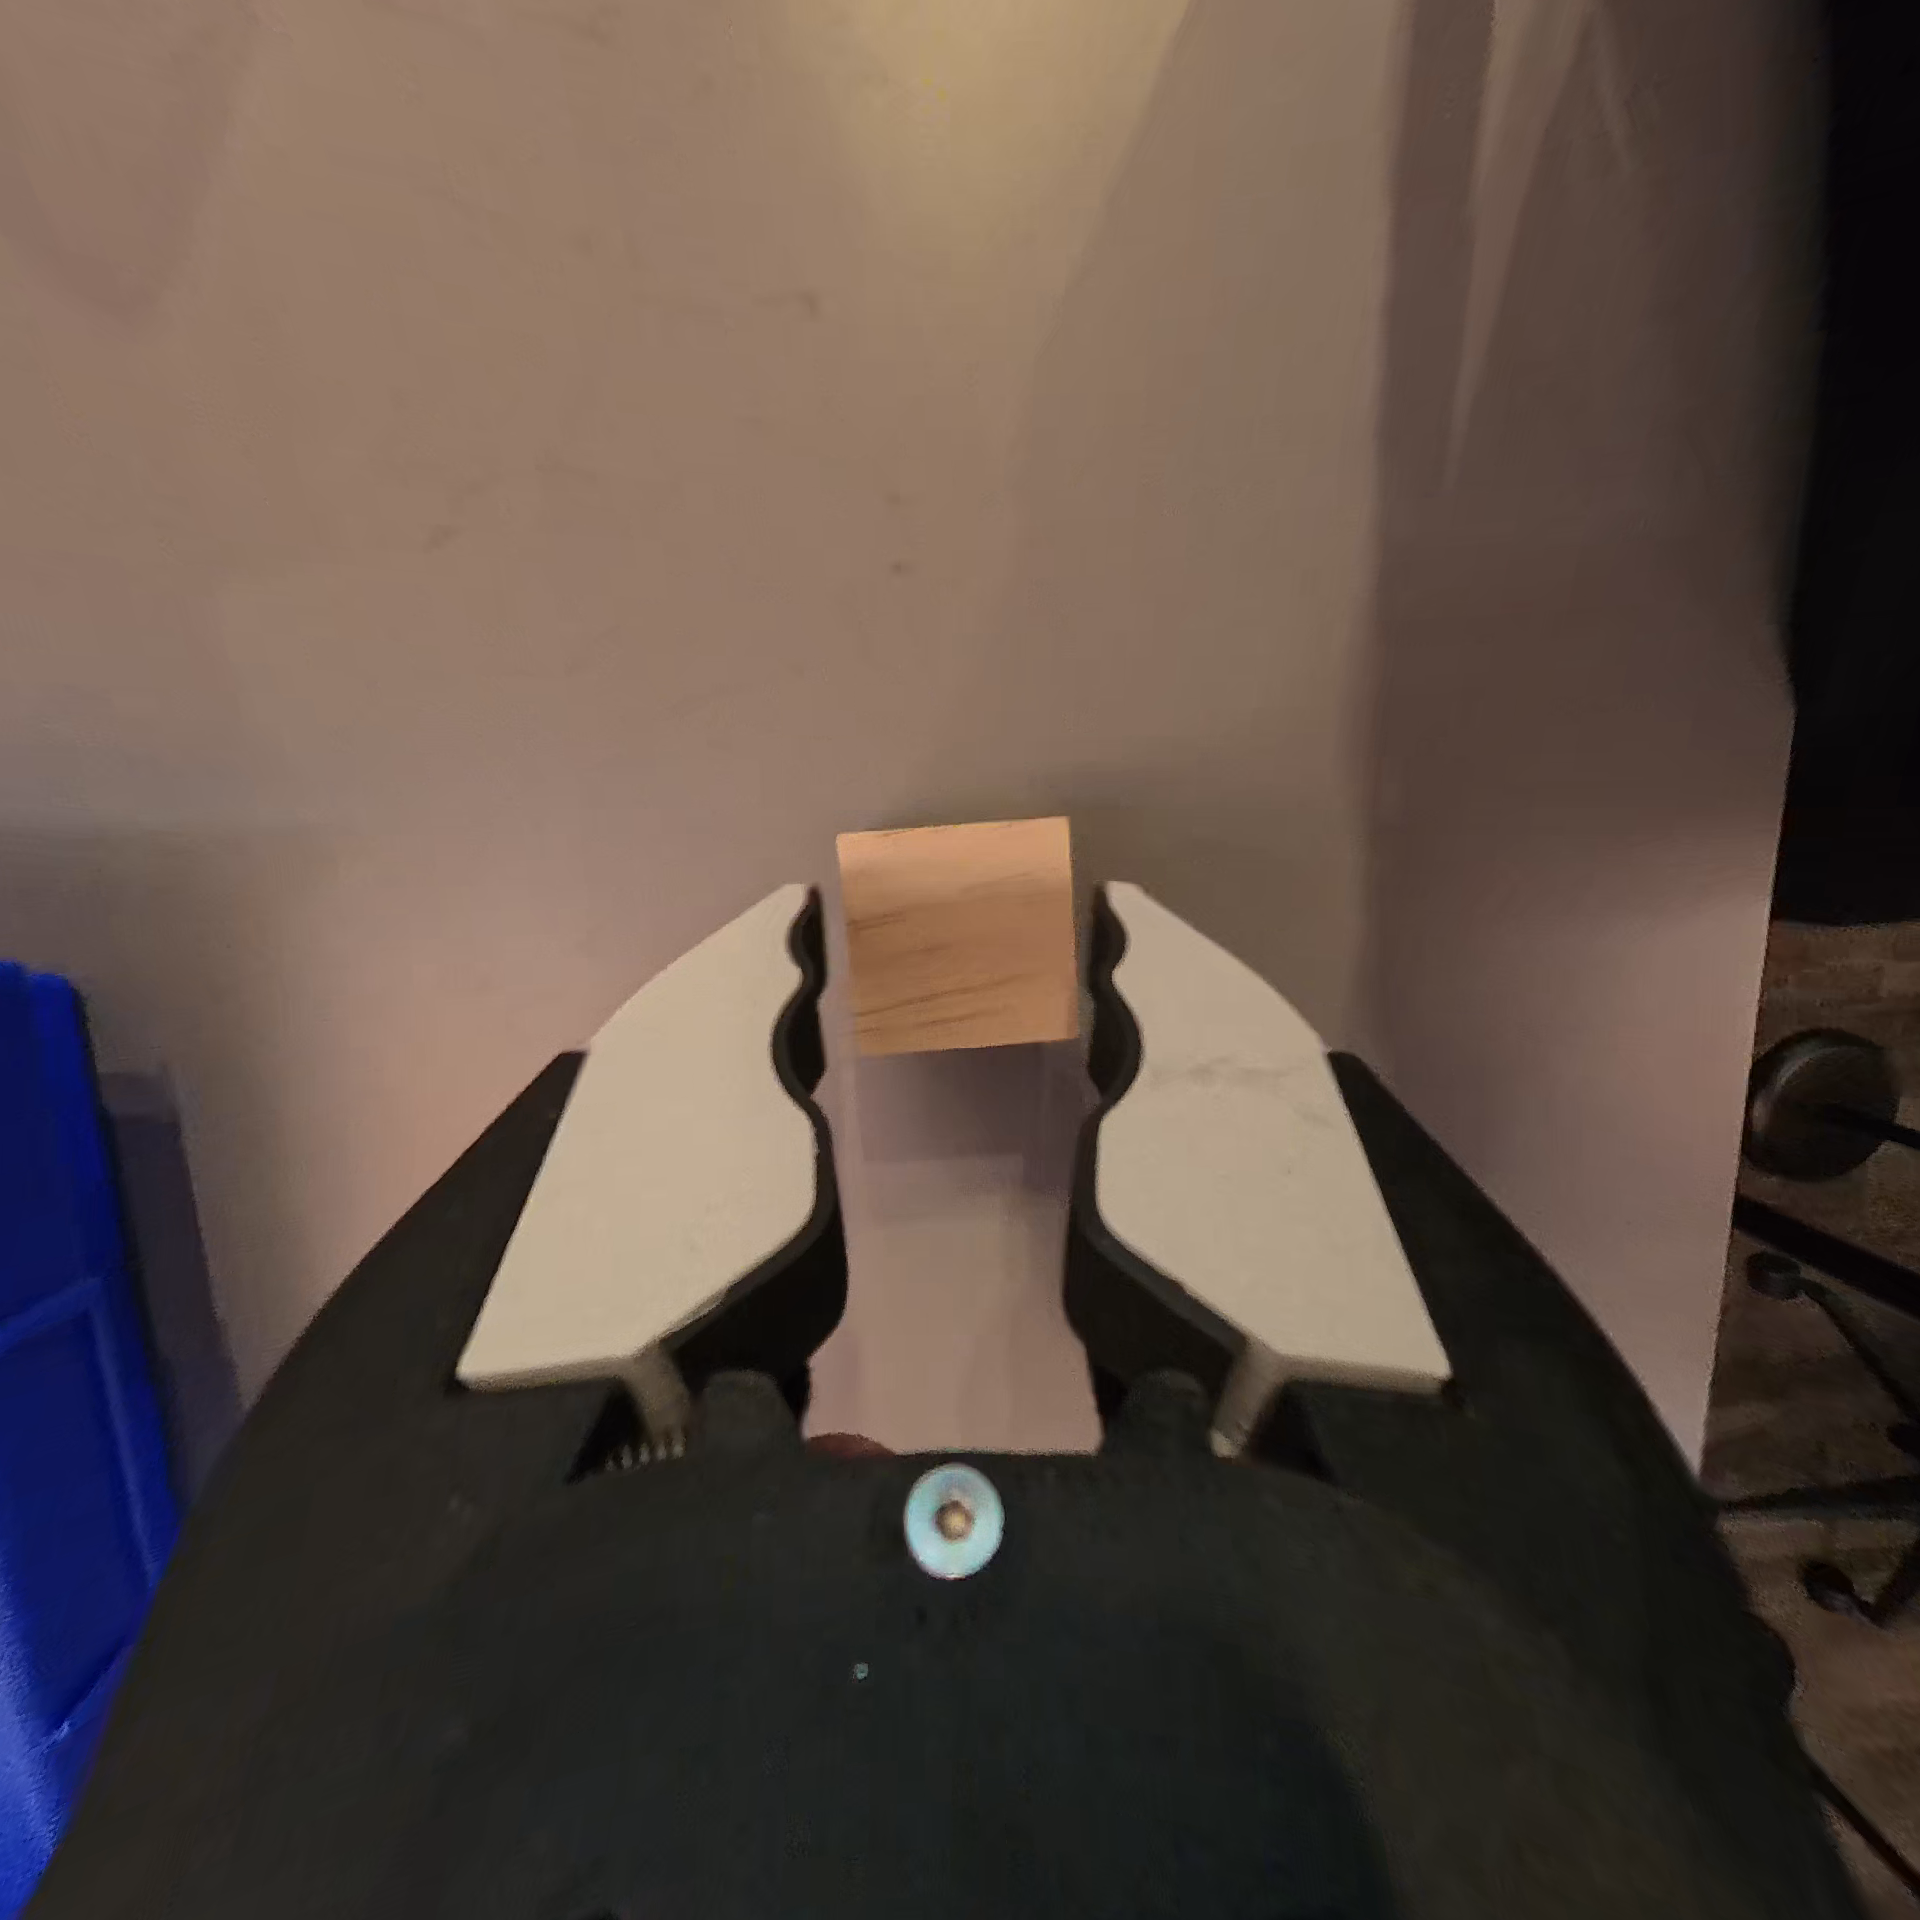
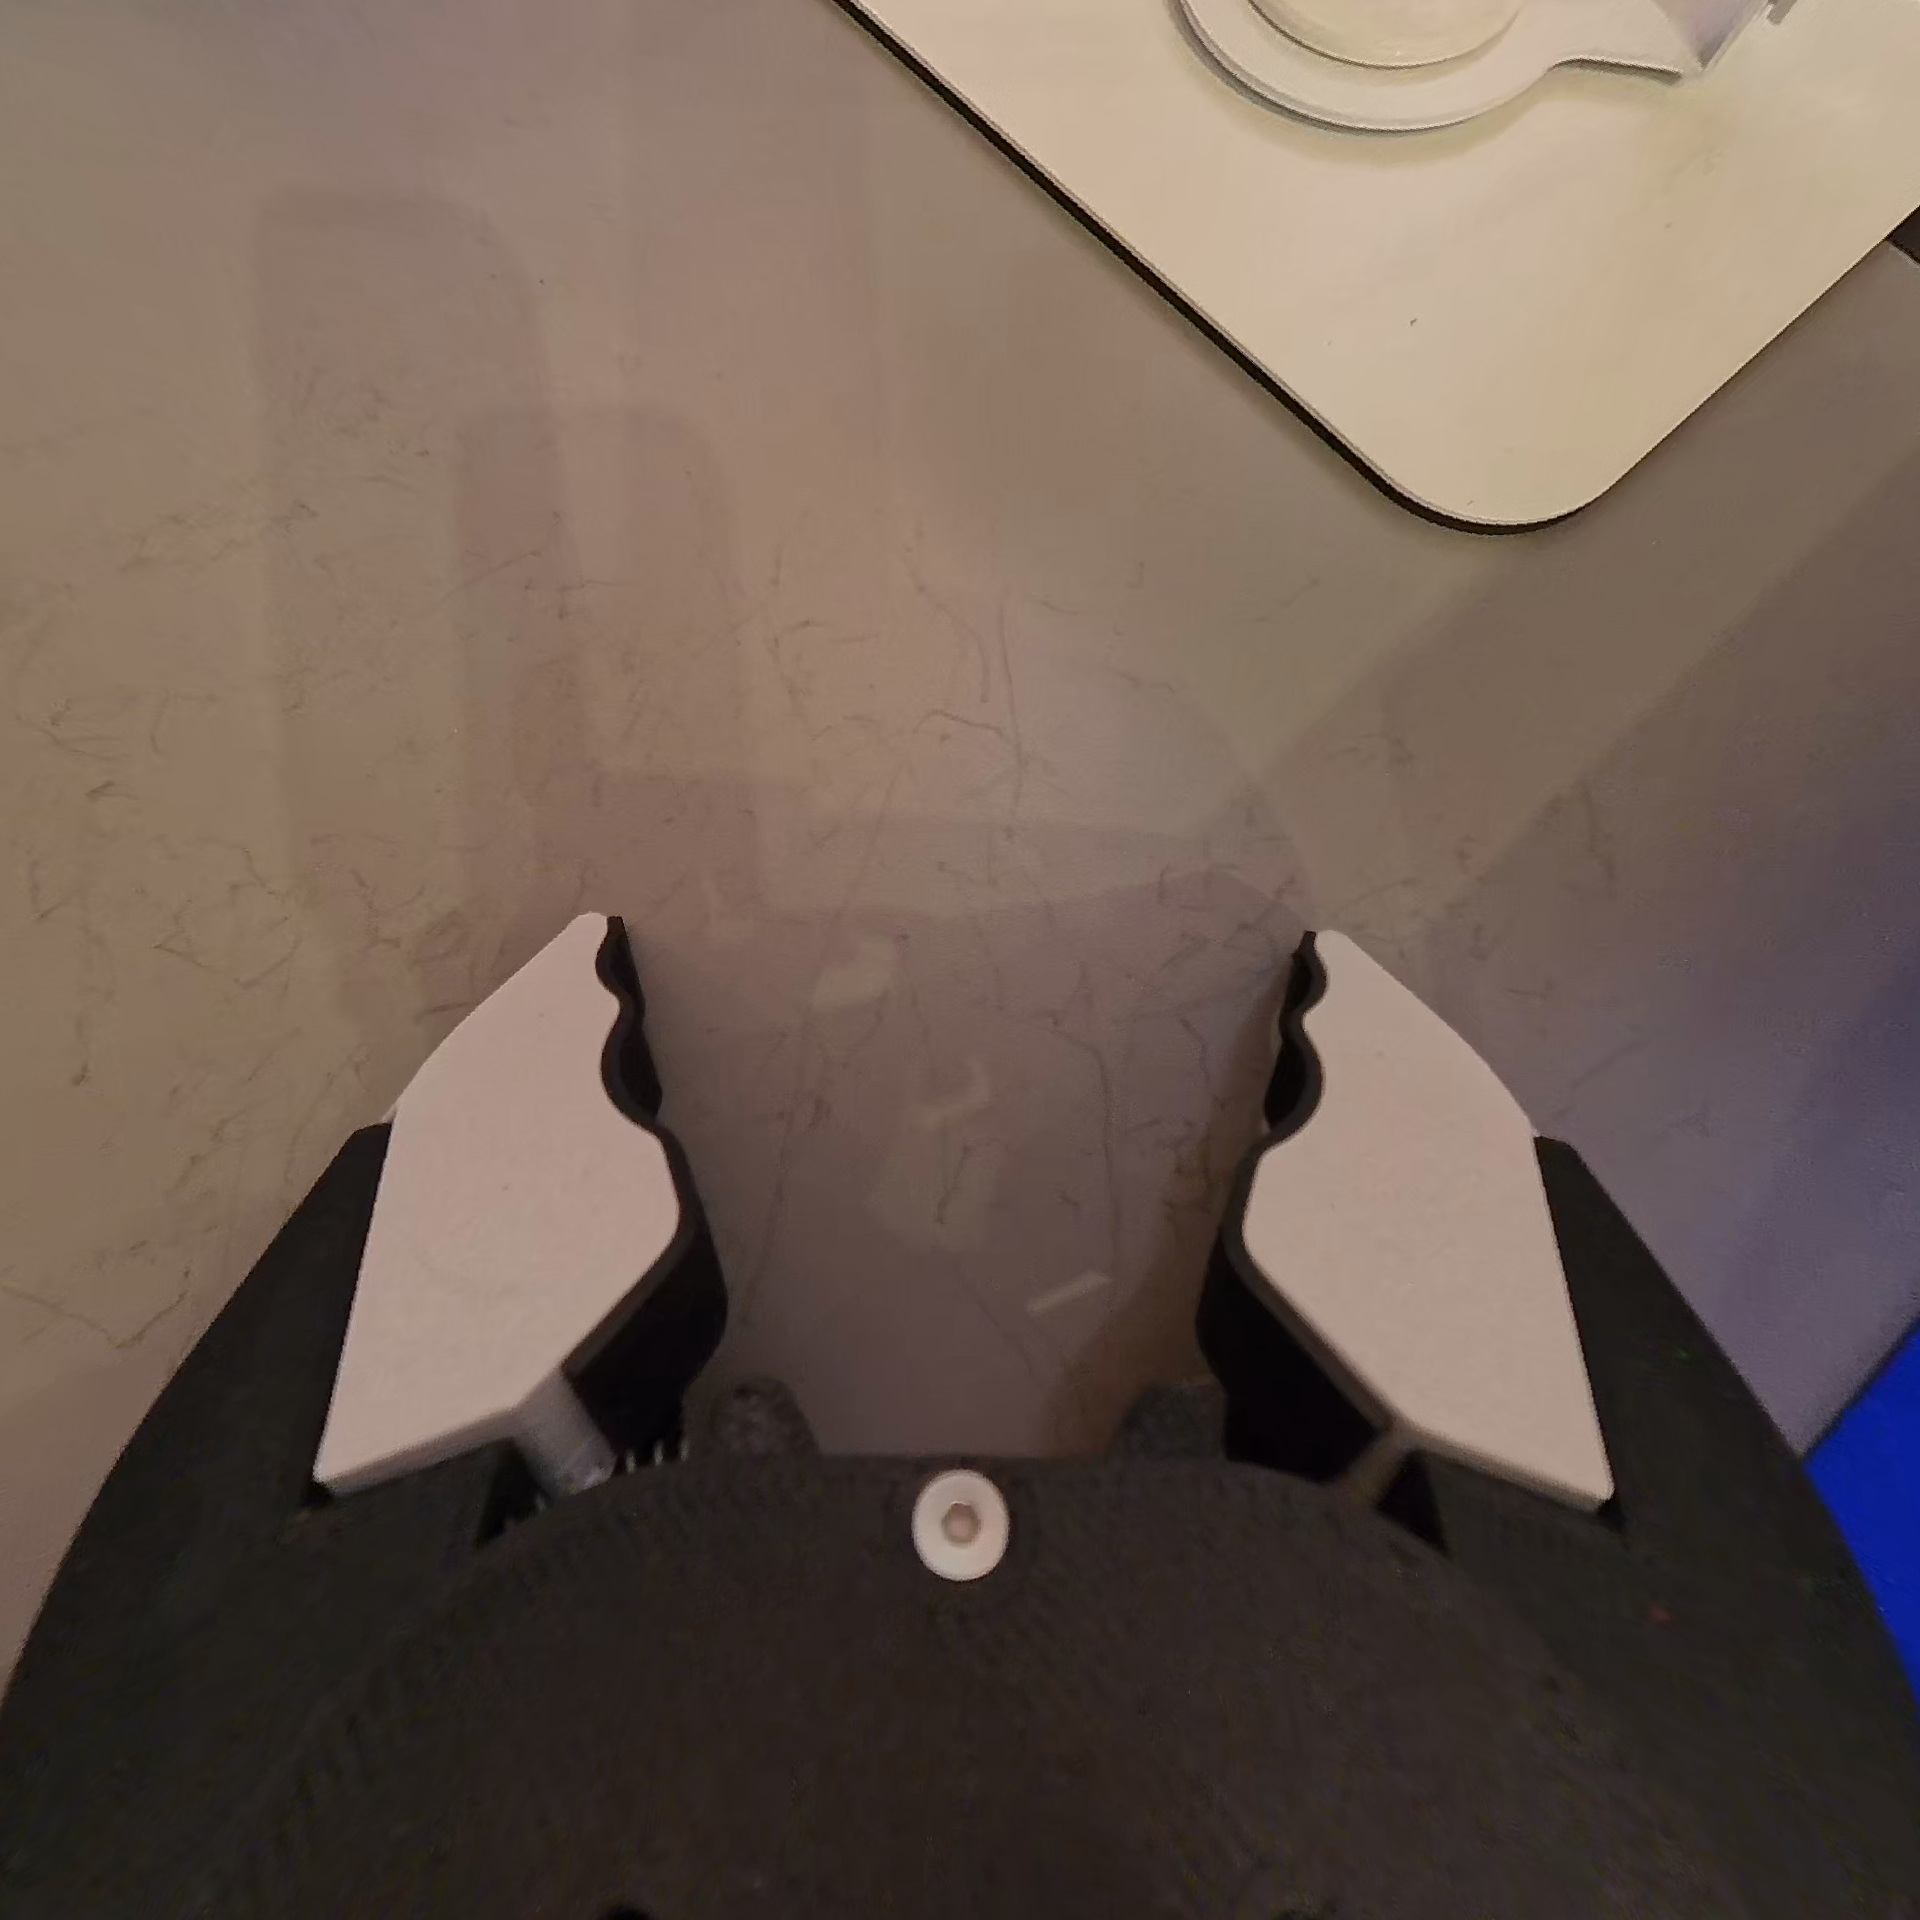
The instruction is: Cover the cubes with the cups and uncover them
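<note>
Between the slightly parted fingers of the left tool (image 1: 956,935), the pale wooden cube (image 1: 958,935) looks barely touched and might slip; the right tool (image 2: 956,1029) gapes empty above the tabletop (image 2: 312,623).

cube (image 1: 958,935): between the left gripper (image 1: 958,971) fingers (image 1: 665,1132), near their tips
bin (image 1: 62,1351): left of the counter (image 1: 623,520)
board (image 2: 1455,312): on the counter ahead-right of the right gripper (image 2: 961,1003)
round base (image 2: 1351,83): on the board's far part
</note>
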`<state>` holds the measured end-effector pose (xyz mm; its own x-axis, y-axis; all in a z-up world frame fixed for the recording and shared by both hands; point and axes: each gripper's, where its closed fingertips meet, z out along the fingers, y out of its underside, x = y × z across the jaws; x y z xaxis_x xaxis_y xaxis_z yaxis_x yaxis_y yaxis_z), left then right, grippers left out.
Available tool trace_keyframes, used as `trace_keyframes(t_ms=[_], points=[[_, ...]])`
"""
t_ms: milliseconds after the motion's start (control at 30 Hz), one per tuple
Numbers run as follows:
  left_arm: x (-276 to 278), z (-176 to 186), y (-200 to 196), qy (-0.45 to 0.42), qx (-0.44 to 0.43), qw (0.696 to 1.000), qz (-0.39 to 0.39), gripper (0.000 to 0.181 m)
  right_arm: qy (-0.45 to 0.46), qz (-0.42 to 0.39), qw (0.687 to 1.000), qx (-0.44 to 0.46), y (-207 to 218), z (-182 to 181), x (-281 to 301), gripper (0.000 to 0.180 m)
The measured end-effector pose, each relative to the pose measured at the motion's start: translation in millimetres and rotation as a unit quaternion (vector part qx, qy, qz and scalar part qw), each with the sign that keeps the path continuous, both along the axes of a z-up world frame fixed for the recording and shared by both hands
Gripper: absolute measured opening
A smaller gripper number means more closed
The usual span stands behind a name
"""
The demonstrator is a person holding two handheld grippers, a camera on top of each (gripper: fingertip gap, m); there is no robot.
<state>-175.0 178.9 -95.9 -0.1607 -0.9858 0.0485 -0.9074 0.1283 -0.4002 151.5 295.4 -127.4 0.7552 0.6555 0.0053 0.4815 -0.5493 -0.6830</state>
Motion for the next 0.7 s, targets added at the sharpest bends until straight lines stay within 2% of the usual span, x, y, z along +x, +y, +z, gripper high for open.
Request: trace_keyframes(t_ms=[133,233,300,467,700], points=[[1.1,37.1,24.9,-0.038,0.036,0.998,0.022,0.059,0.0,0.0,1.0,0.0,0.0,0.0,-0.1,0.117],[-8.6,76.7,77.7,-0.06,0.094,0.992,0.063,0.059,0.0,0.0,1.0,0.0,0.1,0.0,0.0,0.117],[-21.8,90.3,118.6,-0.039,0.149,0.986,0.07,0.056,0.0,0.0,1.0,0.0,0.1,0.0,0.0,0.117],[-40.0,88.1,194.4,0.024,0.199,0.978,0.05,0.053,0.0,0.0,1.0,0.0,0.1,0.0,0.2,0.117],[-26.3,61.1,258.4,0.05,0.171,0.982,0.055,0.057,0.0,-0.001,1.0,0.001,0.5,0.0,0.6,0.117]])
